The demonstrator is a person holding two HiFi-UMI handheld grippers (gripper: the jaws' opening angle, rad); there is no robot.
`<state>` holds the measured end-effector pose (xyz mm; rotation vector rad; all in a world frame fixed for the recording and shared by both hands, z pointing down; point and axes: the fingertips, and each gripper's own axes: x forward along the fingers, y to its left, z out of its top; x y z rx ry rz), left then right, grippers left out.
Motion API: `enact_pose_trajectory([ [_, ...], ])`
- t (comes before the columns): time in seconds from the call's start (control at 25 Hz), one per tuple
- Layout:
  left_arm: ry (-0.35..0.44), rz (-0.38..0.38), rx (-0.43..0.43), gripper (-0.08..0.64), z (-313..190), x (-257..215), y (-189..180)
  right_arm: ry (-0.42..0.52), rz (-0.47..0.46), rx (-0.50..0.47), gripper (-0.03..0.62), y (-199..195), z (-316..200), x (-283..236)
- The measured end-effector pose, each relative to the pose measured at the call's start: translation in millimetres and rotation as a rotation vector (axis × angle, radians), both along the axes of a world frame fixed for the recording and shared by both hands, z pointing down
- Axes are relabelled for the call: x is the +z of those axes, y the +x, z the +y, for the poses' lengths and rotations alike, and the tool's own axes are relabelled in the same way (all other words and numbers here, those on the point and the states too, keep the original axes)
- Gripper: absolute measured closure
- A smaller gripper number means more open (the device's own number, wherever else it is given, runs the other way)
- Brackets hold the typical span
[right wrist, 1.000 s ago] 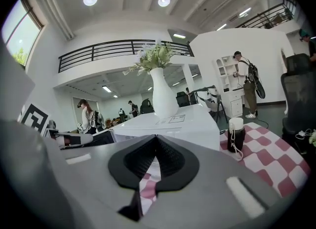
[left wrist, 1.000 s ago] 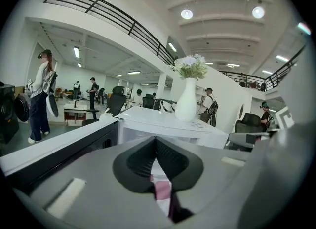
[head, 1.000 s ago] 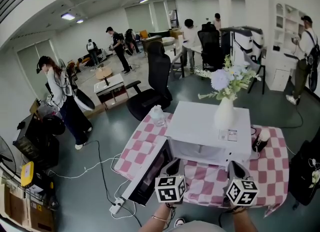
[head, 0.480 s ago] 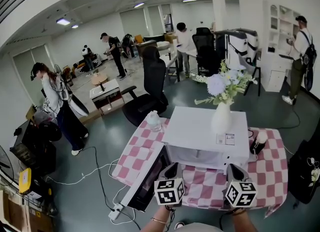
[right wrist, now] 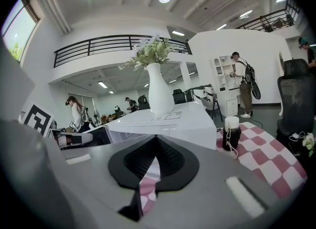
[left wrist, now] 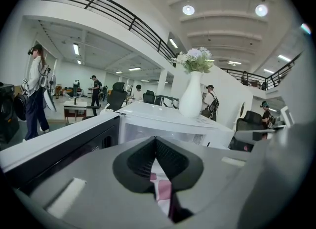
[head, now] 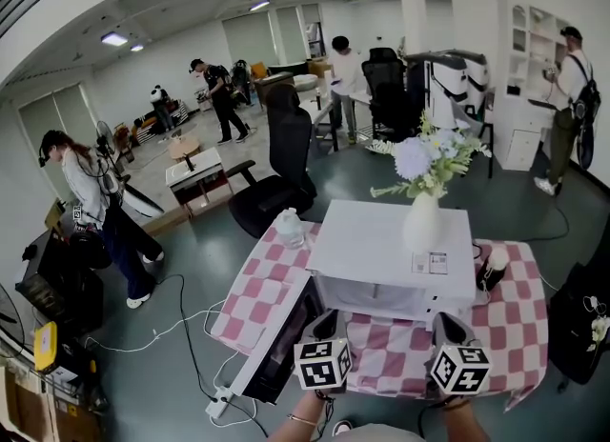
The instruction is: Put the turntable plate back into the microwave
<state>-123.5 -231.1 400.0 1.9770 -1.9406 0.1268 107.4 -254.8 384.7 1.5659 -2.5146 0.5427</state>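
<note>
Open office floor, people at work well beyond the table. Clock bearings were read in the head view, with the microwave (head: 386, 235) as centre.

- The white microwave stood on a pink-and-white checked cloth (head: 519, 321). Its door (head: 284, 333) was swung open toward 8 o'clock.
- Left gripper (head: 331, 319) at 7 o'clock and right gripper (head: 448, 322) at 5 o'clock. Both were clenched with nothing between the jaws; only the cloth showed through the slit in each gripper view.
- Turntable plate: not identified in any view. The cavity looked bare. A clear object (head: 291, 227) stood on the cloth at 10 o'clock, too small to name.

Handling (judgement): a glass plate would be stiff, fairly heavy, slick and breakable. It would be best taken by the rim at opposite edges, one gripper each, and kept level until seated on the cavity floor.

Surroundings and obstructions:
- A white vase (head: 425, 222) of flowers stood on the microwave top at 2 o'clock. A knock to the housing could tip it.
- A dark bottle with a white cap (head: 493, 270) stood on the cloth at 3 o'clock, clear of the cavity.
- The open door narrowed the approach from the left.
- A black office chair (head: 286, 159) stood beyond the table at 11 o'clock.
</note>
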Motion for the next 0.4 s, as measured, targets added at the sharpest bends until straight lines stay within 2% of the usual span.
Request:
enact_pose_trajectory([
  [0.4, -0.003, 0.028, 0.008, 0.56, -5.9, 5.8, -0.4, -0.002, 0.003, 0.001, 0.583, -6.0, -3.7, 1.6],
])
